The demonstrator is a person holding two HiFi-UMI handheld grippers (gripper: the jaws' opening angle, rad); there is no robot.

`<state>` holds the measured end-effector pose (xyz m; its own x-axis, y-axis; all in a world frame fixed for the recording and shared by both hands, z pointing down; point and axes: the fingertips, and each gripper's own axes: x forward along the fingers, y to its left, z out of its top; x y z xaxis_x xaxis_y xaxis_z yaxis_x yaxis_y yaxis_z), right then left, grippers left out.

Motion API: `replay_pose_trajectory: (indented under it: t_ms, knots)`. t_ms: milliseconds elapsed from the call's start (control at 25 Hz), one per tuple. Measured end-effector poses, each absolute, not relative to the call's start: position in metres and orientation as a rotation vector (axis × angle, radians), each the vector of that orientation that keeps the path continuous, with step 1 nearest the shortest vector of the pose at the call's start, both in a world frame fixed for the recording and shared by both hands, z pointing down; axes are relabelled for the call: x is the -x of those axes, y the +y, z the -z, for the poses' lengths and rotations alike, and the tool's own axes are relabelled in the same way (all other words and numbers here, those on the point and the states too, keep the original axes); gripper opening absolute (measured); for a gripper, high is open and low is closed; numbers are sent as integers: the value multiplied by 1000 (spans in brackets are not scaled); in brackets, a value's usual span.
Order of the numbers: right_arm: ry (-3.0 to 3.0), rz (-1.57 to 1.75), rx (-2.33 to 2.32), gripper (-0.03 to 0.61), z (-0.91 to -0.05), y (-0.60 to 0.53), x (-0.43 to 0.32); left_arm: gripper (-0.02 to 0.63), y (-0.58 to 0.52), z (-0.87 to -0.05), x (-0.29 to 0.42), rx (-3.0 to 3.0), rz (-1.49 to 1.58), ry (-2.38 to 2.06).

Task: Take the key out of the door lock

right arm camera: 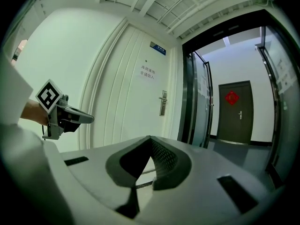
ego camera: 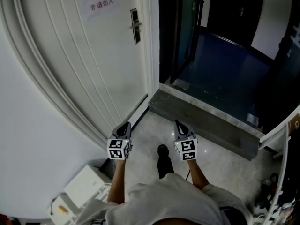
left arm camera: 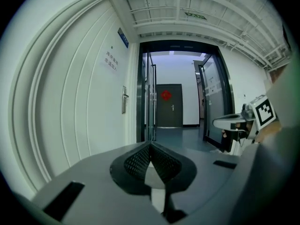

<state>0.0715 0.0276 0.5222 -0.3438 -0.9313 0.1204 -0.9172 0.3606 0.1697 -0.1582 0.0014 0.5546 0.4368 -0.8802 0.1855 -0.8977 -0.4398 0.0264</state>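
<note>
The white door (ego camera: 93, 55) stands closed, far ahead on the left. Its metal lock plate and handle (ego camera: 135, 26) sit near the door's right edge. They show again as the lock plate (left arm camera: 124, 100) and the lock plate (right arm camera: 162, 102) in the gripper views. The key is too small to make out in any view. Both grippers hang low in front of the person and well short of the door. My left gripper (ego camera: 124, 127) (left arm camera: 151, 144) (right arm camera: 84, 119) is shut and empty. My right gripper (ego camera: 178, 124) (right arm camera: 149, 138) (left arm camera: 217, 122) is also shut and empty.
A grey stone threshold (ego camera: 201, 118) crosses the floor ahead. Behind it, glass doors (left arm camera: 150, 102) open onto a dark corridor with a far door (right arm camera: 235, 111). A white box (ego camera: 86, 184) sits at the lower left beside the curved wall. The person's shoe (ego camera: 162, 158) rests between the grippers.
</note>
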Motion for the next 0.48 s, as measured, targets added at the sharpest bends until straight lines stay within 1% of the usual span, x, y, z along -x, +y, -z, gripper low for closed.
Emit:
replay_pose_trajectory:
  t_ms: [240,480]
  knots:
    - [-2445,122,-1638,23,-523,-63,-78,18,-91,-553,146,-2549,-199,-1614]
    - [-2468,141,-1604,23,-511,-176,-94,18,-196,-539,129,-2533,-176,-1640]
